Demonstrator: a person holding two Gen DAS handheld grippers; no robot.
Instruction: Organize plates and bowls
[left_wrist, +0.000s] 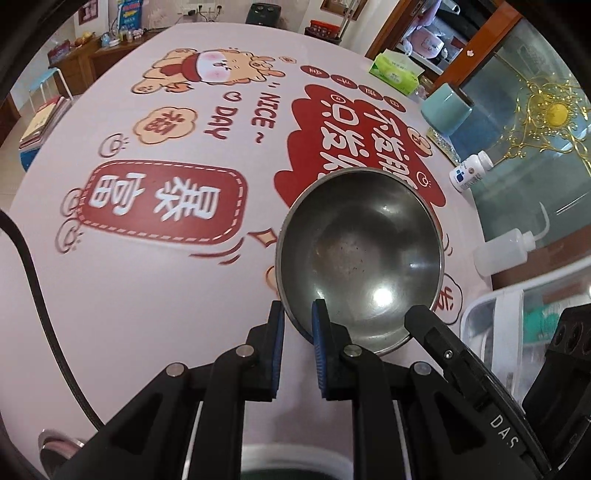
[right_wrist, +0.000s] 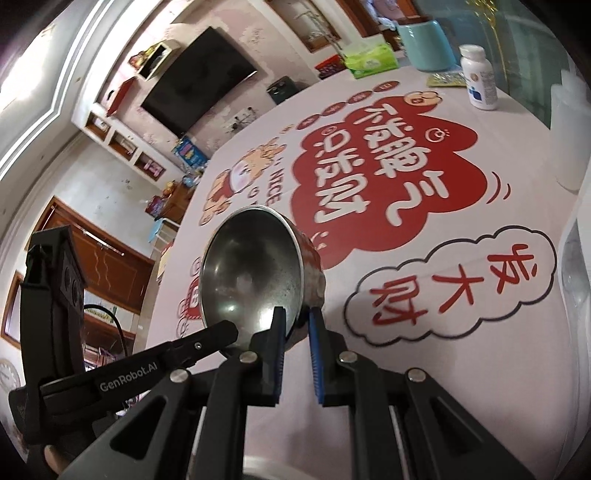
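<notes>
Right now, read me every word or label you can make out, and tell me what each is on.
"NICE~ DAY": tablecloth.
"GenRobot.AI": left gripper, seen from the right wrist.
"DAS": right gripper, seen from the left wrist.
Large Chinese characters on the tablecloth: legible.
White pill bottle and tissue pack labels: too small.

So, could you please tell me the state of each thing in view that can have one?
steel bowl: empty, tilted, rim gripped by both tongs.
left tongs: shut on the steel bowl's rim, one finger inside, one outside.
right tongs: shut on the steel bowl's rim likewise.
white pill bottle: upright, capped.
squeeze bottle: lying on its side, capped.
tissue pack: open, a tissue sticking out.
</notes>
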